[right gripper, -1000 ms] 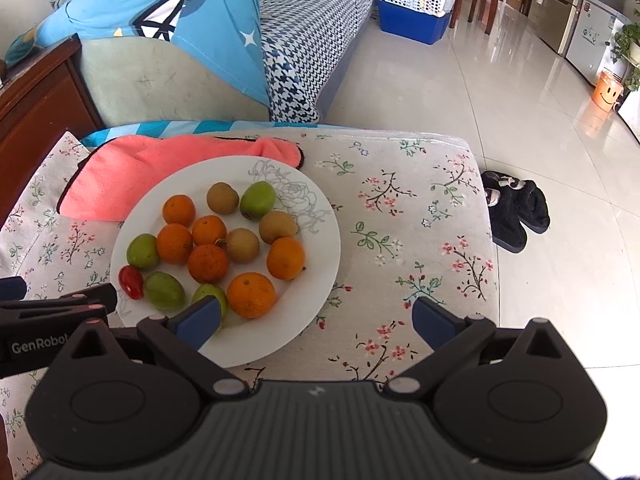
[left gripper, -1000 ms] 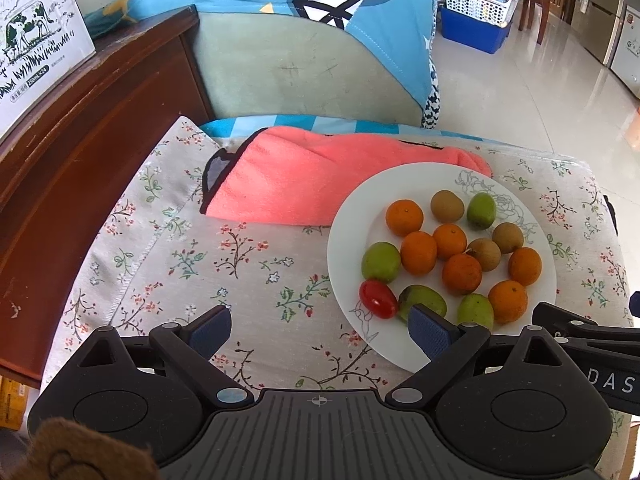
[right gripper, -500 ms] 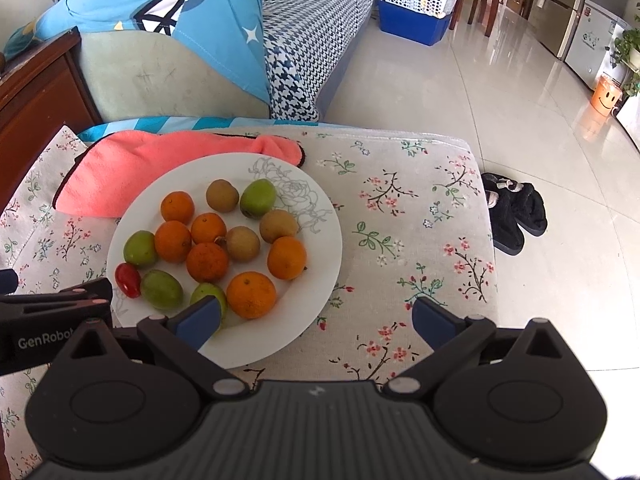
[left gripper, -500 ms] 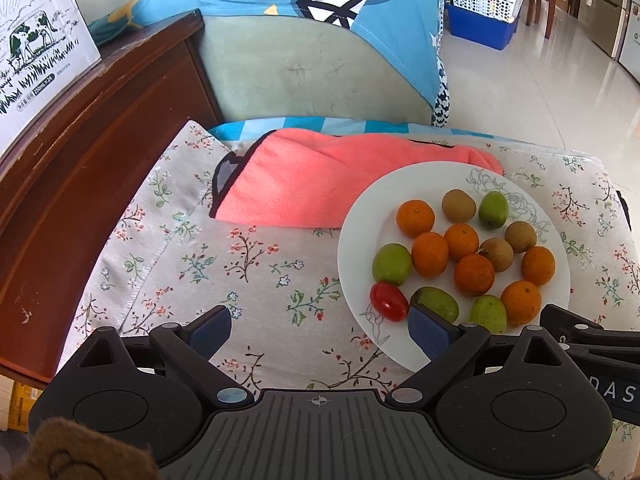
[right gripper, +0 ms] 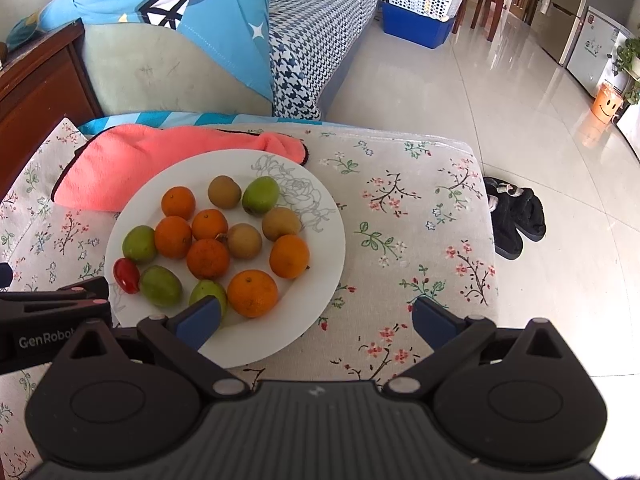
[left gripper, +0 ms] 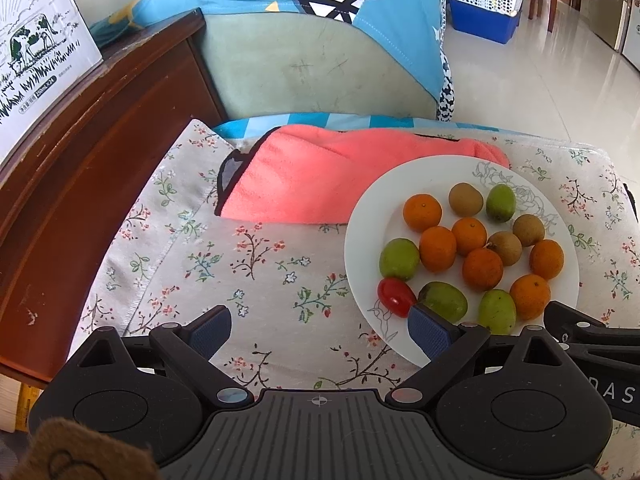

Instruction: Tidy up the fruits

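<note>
A white plate [left gripper: 368,216] [right gripper: 320,216] on the floral-cloth table holds several oranges [left gripper: 438,248] [right gripper: 252,293], several green fruits [left gripper: 399,258] [right gripper: 138,243], brown kiwis [left gripper: 465,199] [right gripper: 224,191] and one red cherry tomato [left gripper: 396,297] [right gripper: 126,275]. My left gripper [left gripper: 320,330] is open and empty, above the cloth at the plate's near left edge. My right gripper [right gripper: 318,318] is open and empty, over the plate's near right edge. Each gripper's side shows in the other's view.
A pink towel [left gripper: 320,172] [right gripper: 132,160] lies behind the plate. A dark wooden cabinet [left gripper: 80,152] with a milk carton box [left gripper: 36,56] stands on the left. A sofa with a blue cover [left gripper: 312,40] is behind. Black slippers [right gripper: 516,216] lie on the tiled floor to the right.
Both grippers have drawn back and shifted slightly, so the plate sits a little lower and further right in the left view. The fruits have not moved. Both grippers stay open.
</note>
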{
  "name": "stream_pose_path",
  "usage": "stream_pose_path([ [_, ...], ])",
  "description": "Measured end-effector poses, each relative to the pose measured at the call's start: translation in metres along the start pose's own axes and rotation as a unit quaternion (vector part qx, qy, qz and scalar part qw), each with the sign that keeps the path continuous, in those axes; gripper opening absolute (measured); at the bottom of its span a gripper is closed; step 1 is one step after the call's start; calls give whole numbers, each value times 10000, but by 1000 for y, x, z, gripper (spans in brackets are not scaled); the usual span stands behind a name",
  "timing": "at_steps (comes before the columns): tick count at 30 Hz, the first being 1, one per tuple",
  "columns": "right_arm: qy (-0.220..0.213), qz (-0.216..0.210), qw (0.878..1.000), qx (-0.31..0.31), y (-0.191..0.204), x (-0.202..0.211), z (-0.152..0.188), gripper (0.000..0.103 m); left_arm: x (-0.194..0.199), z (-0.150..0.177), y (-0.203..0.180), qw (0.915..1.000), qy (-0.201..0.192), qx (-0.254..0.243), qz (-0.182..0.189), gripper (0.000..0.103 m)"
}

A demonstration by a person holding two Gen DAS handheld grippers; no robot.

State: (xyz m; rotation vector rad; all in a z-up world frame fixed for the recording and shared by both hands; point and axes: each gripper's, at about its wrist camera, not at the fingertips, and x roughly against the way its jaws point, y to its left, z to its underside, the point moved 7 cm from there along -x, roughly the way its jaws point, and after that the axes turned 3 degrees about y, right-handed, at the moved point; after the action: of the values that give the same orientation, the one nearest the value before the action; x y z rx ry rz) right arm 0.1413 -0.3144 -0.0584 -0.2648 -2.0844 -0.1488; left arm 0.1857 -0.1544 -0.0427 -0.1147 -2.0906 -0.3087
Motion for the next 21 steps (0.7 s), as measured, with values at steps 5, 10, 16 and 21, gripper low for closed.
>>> stream_pose_path([
  [5, 7, -8, 10000, 12, 1, -1, 0, 101, 0, 0, 1, 10000, -5, -17, -30, 96],
  [10, 14, -17, 10000, 43, 3, -2, 1, 101, 0, 1, 1, 10000, -3, -52, -63, 96],
  [16, 5, -72, 9999, 74, 4, -2, 2, 101, 2, 2, 2, 9999, -31, -106, -124, 96],
  [21, 14, -118, 9998, 147, 8, -2, 4, 101, 2, 5, 4, 9997, -35, -164, -174, 96],
])
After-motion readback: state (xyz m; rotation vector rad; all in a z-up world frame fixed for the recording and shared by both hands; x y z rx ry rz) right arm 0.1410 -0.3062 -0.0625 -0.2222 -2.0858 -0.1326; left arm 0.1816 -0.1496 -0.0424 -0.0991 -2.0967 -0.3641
